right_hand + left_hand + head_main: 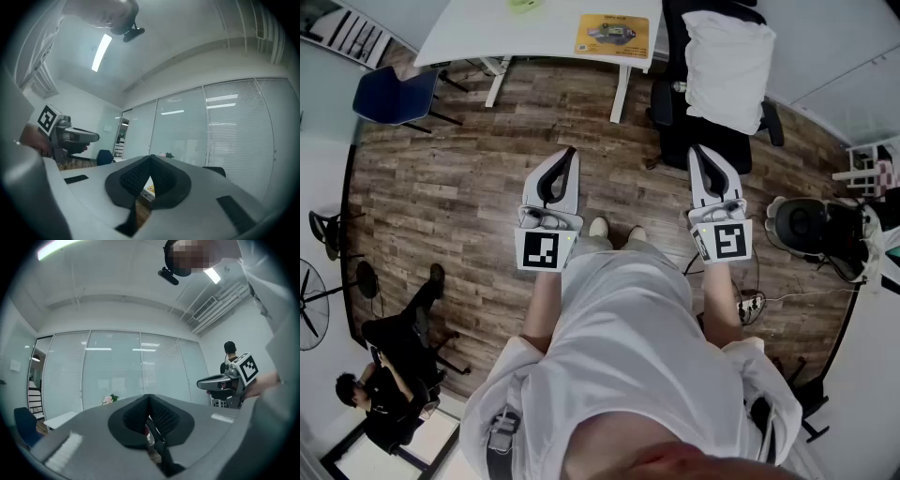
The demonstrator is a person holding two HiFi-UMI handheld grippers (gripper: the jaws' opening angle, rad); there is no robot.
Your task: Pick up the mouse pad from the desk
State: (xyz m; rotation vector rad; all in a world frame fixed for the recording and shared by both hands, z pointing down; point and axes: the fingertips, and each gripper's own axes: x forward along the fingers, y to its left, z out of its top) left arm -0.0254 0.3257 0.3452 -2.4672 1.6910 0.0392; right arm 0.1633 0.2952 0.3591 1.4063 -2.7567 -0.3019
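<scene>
- Filling the bottom of the head view, a white shirt (628,356) is hanging over the standing person's body, with two shoes (598,228) peeking out beyond its hem on the wood floor (441,187).
- Both forearms are reaching forward from the shirt, each hand holding a gripper roughly level over the floor.
- Left gripper (570,155) is pointing ahead with its jaws pressing together; its own view is showing the dark pads meeting at the tip with nothing between them.
- Right gripper (698,152) is doing the same, jaws closed tip to tip and gripping nothing.
- Mouse pad (611,36), a yellow rectangle, is lying flat near the front edge of the white desk (487,28), well beyond both grippers and touched by neither.
- Just right of the desk, a black chair (670,103) is carrying a white pillow (727,66).
- Left of the desk, a blue chair (389,94) is standing on the floor.
- At lower left, another person (389,375) in dark clothes is sitting.
</scene>
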